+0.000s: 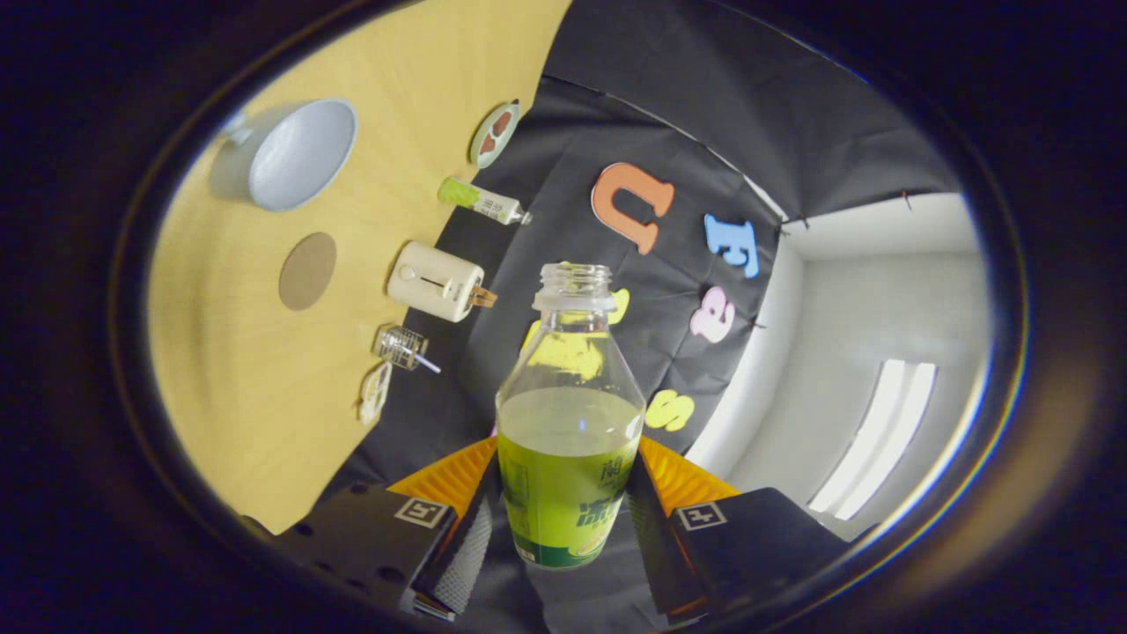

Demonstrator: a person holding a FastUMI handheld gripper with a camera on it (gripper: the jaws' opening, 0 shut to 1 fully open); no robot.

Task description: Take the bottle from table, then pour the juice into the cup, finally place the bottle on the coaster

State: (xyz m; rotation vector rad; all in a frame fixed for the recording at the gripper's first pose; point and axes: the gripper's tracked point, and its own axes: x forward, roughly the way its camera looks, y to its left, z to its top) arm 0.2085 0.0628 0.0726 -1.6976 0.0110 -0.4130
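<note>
A clear, uncapped bottle (568,431) about half full of green juice sits between my two fingers, both pads pressing its labelled lower body. My gripper (563,511) is shut on it and holds it off the table, rolled so the wooden table (238,414) stands on my left. A white cup (301,153) with an open mouth rests on the table far beyond the fingers. A round brown coaster (307,270) lies flat between the cup and the near table edge.
Along the table's back edge by the black cloth wall lie a small green-capped tube (482,201), a cream box-shaped device (438,281), a small clear spiked container (403,346), a round patterned disc (494,134) and a small white sticker-like piece (375,393).
</note>
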